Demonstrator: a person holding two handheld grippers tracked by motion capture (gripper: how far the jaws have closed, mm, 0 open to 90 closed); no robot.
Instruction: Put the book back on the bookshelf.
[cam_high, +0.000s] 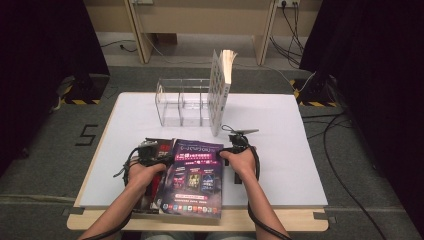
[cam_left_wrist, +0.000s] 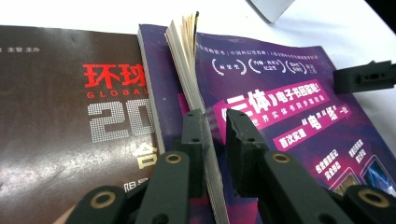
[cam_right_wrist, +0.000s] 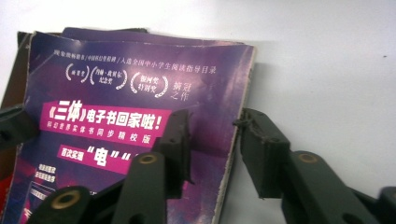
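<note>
A purple paperback (cam_high: 195, 175) lies on top of a stack at the table's front, partly over a dark brown book with red lettering (cam_high: 159, 147). My left gripper (cam_high: 150, 150) is at the purple book's left edge. In the left gripper view its jaws (cam_left_wrist: 215, 116) clamp the raised page block, one jaw under the pages and one on the cover (cam_left_wrist: 289, 107). My right gripper (cam_high: 239, 142) is at the book's right edge. In the right gripper view its jaws (cam_right_wrist: 215, 126) straddle that edge, one over the cover (cam_right_wrist: 116, 93), the other over the table with a gap.
A clear acrylic rack (cam_high: 180, 105) stands at the back of the white table (cam_high: 280, 150), with a pale book (cam_high: 220, 90) upright at its right end. The dark brown book (cam_left_wrist: 70, 116) lies left of the purple one.
</note>
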